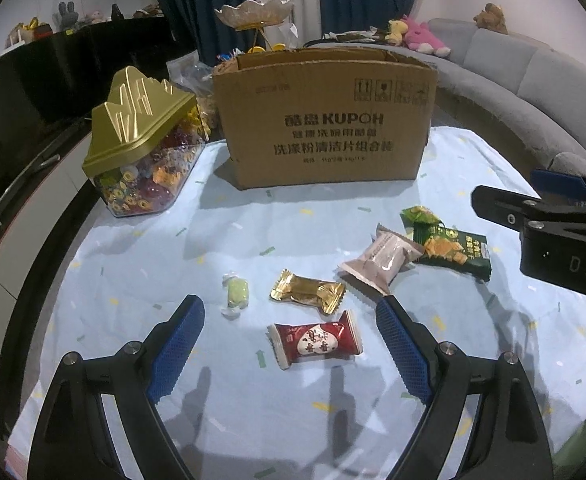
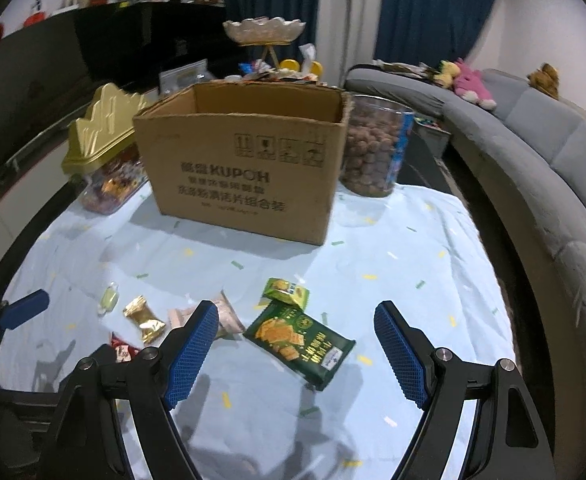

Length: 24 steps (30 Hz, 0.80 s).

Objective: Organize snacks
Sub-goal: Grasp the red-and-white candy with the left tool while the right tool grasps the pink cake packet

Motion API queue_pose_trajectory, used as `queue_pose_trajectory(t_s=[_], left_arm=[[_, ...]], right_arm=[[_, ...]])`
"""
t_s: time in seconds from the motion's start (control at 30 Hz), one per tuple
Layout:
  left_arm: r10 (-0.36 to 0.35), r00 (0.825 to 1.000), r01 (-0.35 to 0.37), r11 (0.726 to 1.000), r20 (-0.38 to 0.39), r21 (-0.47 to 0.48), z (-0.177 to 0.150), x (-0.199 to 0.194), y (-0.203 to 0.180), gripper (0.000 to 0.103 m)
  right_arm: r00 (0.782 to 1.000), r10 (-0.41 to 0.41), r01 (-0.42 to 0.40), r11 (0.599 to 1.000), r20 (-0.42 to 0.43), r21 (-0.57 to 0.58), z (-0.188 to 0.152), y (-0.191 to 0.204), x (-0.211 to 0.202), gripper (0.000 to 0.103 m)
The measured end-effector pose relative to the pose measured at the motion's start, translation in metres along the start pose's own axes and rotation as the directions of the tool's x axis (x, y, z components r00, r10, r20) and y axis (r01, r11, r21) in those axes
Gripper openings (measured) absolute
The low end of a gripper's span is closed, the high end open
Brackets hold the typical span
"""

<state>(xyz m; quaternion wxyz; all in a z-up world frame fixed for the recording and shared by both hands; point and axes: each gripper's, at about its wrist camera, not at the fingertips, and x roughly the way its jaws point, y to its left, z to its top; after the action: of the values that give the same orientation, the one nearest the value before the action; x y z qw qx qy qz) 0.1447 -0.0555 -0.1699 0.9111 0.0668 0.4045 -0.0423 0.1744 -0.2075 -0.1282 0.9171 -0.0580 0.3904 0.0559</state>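
The left gripper hangs over the worktop with its jaws released and nothing between the pads. Right between those jaws, near their tips, lies the red candy. Just ahead of it sits the gold candy, and ahead and toward the left jaw the small green candy. The pink pack lies just beyond the tip of the right jaw, overlapping the edge of the dark green cracker pack, with a small light green pack touching that one's far corner.

The right gripper is also spread wide and holds nothing. The cracker pack lies between its jaws, nearer the left one, and the light green pack sits just ahead of it. The pink pack is partly hidden behind the left jaw; the gold candy and green candy lie outside that jaw, to its left.

Well ahead of both grippers stands the open cardboard box. Left of it is a gold-lidded candy jar; at its right corner, a clear tub of brown balls.
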Motion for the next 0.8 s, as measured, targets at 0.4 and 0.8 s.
queue_pose_trajectory(t_s=[0.4,0.8], left_arm=[[0.013,1.000,-0.013,1.000,-0.001,0.010,-0.013,0.018,-0.005,0.088],[0.006,1.000,-0.006,1.000,-0.009,-0.003,-0.021,0.031,-0.008,0.088]], right_arm=[[0.995,0.100,-0.100,0.985,-0.008,-0.140,-0.003,0.019,0.022,0.081],[0.983,0.179,-0.185,0.957,-0.044,-0.225,-0.004,0.033,0.041,0.081]])
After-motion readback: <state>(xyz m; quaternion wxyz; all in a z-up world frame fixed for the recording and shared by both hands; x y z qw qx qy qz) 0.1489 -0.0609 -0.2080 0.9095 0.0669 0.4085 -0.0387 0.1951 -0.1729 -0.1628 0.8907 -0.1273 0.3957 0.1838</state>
